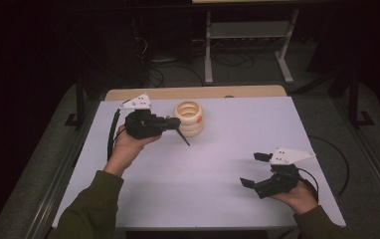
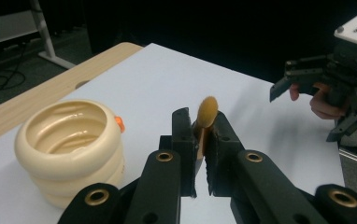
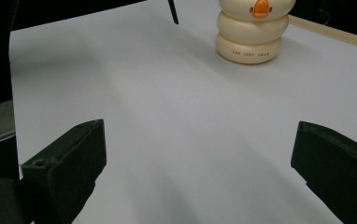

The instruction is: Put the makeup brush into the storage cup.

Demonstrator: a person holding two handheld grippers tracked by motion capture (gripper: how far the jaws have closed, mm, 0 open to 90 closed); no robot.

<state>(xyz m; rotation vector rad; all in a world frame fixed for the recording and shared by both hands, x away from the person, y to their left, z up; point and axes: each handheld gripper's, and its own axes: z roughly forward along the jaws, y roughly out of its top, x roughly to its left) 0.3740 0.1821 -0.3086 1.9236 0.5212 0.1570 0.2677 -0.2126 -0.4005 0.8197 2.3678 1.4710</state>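
Observation:
My left gripper (image 1: 170, 124) is held above the table's back left, shut on a small brush (image 2: 208, 112). The brush's tan head sticks up past the fingertips, and its thin dark handle (image 1: 183, 137) slants down toward the table. The handle's tip (image 3: 173, 11) also shows in the right gripper view. Just right of that gripper stands a cream ribbed cup (image 1: 188, 118) with an open top (image 2: 69, 149) and an orange beak on its side (image 3: 253, 30). My right gripper (image 1: 253, 169) hovers near the front right, open, with nothing between its jaws (image 3: 200, 154).
The white table top (image 1: 218, 164) has a wooden strip (image 1: 193, 92) along its far edge. Behind it on the dark floor are a metal stand (image 1: 247, 45) and cables. The right gripper (image 2: 303, 77) shows far off in the left gripper view.

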